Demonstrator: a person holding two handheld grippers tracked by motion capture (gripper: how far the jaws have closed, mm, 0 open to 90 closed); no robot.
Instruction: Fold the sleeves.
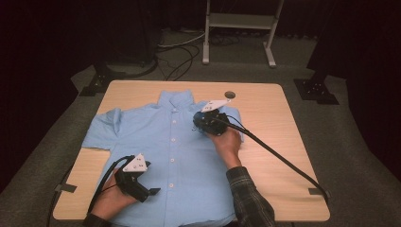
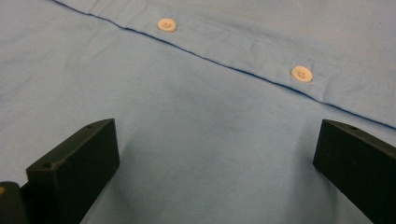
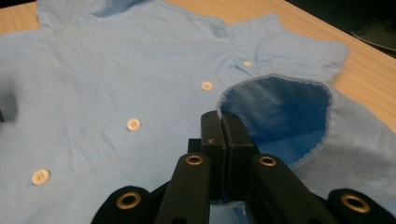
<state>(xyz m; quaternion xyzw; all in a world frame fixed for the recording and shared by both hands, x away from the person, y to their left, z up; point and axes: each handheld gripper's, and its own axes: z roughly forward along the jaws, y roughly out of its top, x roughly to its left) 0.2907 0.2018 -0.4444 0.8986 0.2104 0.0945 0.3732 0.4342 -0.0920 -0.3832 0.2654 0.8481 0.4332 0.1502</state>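
Tabletop point(image 1: 283, 142) of pale wood, bare along its right edge and far edge, with a small round hole point(image 1: 230, 94) near the far edge just beyond the collar. Beyond the far edge, grey floor with loose cables point(image 1: 179, 52) and the white legs of a stand point(image 1: 239, 28); dark tape tabs point(image 1: 65, 187) at the near left and near right edges. Nothing lying on the garment besides the two tools and their trailing black cable point(image 1: 279, 153), running off toward the near right corner.

Shirt point(image 1: 156, 142) spread flat, front up, across the middle and left of the tabletop, collar toward the far edge, hem at the near edge; light blue, short-sleeved, buttoned with a row of white buttons point(image 2: 166, 24) down the placket. Right sleeve folded over, showing a darker blue inside bordered by a stitched hem point(image 3: 280, 121).

Right claw point(image 3: 223, 122) fully closed, jaws pressed together at the edge of that turned-over sleeve, pinching a fold of the shirt fabric. Left claw point(image 2: 215, 154) wide open low over the lower front near the near left corner, plain cloth between its jaws, nothing gripped
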